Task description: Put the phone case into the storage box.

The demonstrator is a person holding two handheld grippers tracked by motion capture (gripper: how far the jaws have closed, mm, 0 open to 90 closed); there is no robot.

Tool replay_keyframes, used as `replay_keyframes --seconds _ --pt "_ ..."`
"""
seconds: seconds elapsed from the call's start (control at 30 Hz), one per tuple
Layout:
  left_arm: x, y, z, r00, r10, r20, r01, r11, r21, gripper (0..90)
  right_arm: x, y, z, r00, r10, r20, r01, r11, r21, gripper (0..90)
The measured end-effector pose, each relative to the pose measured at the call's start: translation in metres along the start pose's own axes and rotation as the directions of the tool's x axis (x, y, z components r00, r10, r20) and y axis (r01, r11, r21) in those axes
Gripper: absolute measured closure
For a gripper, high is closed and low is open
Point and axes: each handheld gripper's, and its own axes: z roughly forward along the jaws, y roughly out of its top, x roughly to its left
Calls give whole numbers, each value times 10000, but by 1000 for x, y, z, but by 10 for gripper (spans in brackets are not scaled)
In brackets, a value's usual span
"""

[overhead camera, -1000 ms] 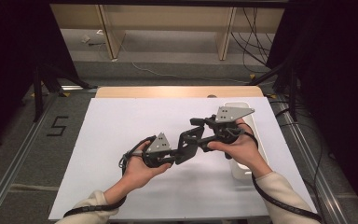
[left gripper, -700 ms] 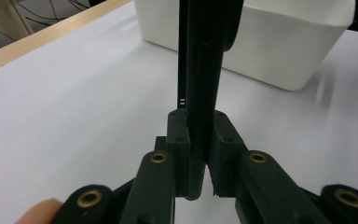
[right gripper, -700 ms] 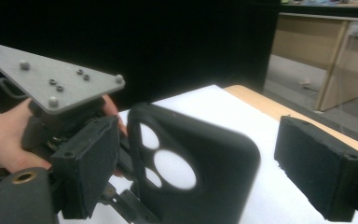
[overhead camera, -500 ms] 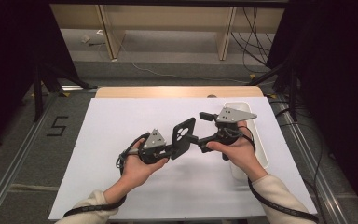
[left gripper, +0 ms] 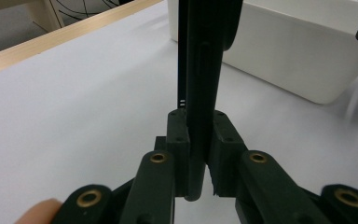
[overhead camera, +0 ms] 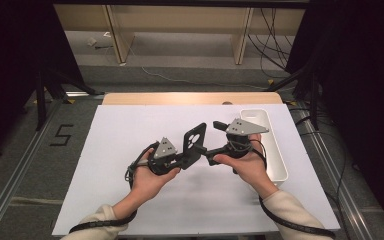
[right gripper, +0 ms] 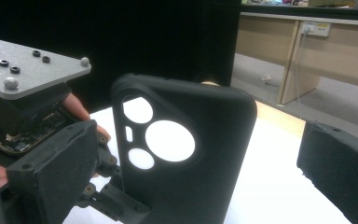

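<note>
Left gripper is pinching a black phone case by its lower edge, jaws pressed on both faces; the left gripper view is looking at the case edge-on, standing upright. Right gripper is sitting just beside the case with jaws spread, one pad either side of the case in its own view, not touching. Case is hanging above the white sheet mid-table. White bin is lying along the sheet's right edge, close behind the right hand. Open sheet is lying left of and beyond the left hand.
</note>
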Motion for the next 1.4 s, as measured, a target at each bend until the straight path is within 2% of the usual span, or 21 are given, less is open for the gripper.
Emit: replay_keyframes --seconds 0.4,0.77,0.93,1.07,1.4 --pt "-4 0 3 9999 -122 6 122 9999 41 796 9 -3 8 9994 79 329 -73 9998 -184 4" --pt "-8 1 6 9999 -70 84 69 10000 55 796 16 -5 15 9986 169 494 -158 9996 -224 5" --pt "-11 1 8 9999 -60 136 60 10000 47 796 16 -6 16 9970 254 732 -231 9992 -317 16" --pt "-13 1 9 9999 -44 149 43 10000 33 796 16 -7 16 9949 312 955 -275 9988 -397 40" --pt "-14 1 9 9999 -30 157 31 10000 -10 795 16 -8 16 9925 430 1144 -369 9978 -550 129"
